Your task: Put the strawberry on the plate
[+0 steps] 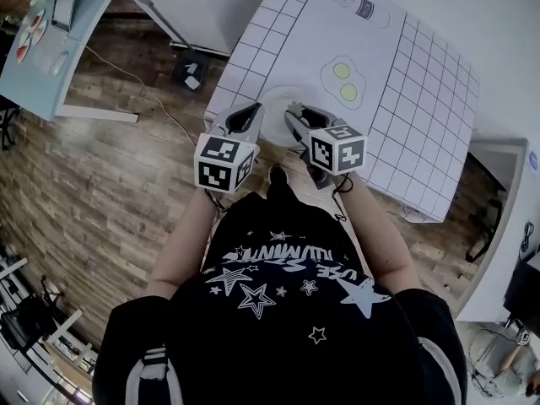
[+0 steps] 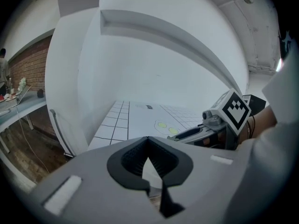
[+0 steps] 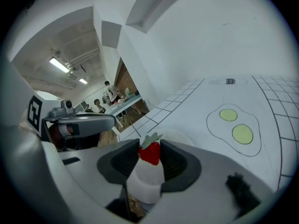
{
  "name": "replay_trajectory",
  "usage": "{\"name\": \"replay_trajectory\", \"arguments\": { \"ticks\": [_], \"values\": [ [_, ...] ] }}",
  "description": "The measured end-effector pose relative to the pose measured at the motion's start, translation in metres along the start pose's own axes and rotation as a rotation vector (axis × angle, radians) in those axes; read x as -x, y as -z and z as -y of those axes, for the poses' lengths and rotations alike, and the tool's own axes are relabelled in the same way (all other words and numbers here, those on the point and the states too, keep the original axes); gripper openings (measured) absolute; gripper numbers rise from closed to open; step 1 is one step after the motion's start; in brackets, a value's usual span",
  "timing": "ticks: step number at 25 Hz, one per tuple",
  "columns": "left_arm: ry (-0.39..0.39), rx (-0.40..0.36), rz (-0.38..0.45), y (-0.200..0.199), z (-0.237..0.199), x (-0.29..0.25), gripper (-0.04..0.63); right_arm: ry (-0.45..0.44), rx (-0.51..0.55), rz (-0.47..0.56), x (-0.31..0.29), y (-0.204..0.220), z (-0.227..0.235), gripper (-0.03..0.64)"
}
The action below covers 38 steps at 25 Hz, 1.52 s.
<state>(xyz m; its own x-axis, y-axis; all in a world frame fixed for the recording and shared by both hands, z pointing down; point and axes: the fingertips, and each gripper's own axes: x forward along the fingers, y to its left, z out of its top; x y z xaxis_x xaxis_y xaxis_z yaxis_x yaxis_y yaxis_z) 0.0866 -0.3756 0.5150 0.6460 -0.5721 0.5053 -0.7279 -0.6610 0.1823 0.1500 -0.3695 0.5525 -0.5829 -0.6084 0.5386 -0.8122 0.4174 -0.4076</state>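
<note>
A red strawberry [image 3: 150, 153] with a green leafy top sits between the pads of my right gripper [image 3: 150, 149], which is shut on it. In the head view the right gripper [image 1: 295, 113] hangs over the near edge of a white plate [image 1: 278, 99] on the white gridded mat [image 1: 422, 116]. My left gripper [image 1: 251, 115] is just left of the plate, its tips together with nothing between them. The left gripper view shows its own jaws [image 2: 148, 146] meeting at the tip and the right gripper [image 2: 205, 130] beside them.
A fried-egg drawing [image 1: 343, 81] with two yellow-green yolks lies on the mat behind the plate. The table's near edge runs just under the grippers, with wooden floor [image 1: 101, 192] to the left. A light blue table [image 1: 51, 40] stands far left. People stand in the background [image 3: 110, 93].
</note>
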Motion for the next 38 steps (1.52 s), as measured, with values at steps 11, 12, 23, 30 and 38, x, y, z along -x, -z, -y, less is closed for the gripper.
{"name": "replay_trajectory", "arguments": {
  "ticks": [11, 12, 23, 30, 38],
  "values": [
    [-0.022, 0.036, -0.037, 0.013, -0.004, -0.006, 0.009, 0.020, 0.081, -0.106, -0.018, 0.011, 0.010, 0.147],
    [-0.022, 0.038, -0.039, 0.014, -0.004, -0.006, 0.009, 0.021, 0.081, -0.111, -0.018, 0.012, 0.010, 0.147],
    [-0.029, 0.037, -0.050, 0.018, -0.008, -0.001, 0.009, 0.070, 0.201, -0.224, -0.027, 0.022, 0.010, 0.147],
    [-0.030, 0.041, -0.039, 0.018, -0.011, 0.004, 0.009, 0.100, 0.217, -0.216, -0.025, 0.018, 0.010, 0.161],
    [-0.008, 0.036, -0.022, 0.019, -0.009, 0.016, 0.009, 0.149, 0.231, -0.186, -0.008, 0.012, 0.007, 0.166]
  ]
}}
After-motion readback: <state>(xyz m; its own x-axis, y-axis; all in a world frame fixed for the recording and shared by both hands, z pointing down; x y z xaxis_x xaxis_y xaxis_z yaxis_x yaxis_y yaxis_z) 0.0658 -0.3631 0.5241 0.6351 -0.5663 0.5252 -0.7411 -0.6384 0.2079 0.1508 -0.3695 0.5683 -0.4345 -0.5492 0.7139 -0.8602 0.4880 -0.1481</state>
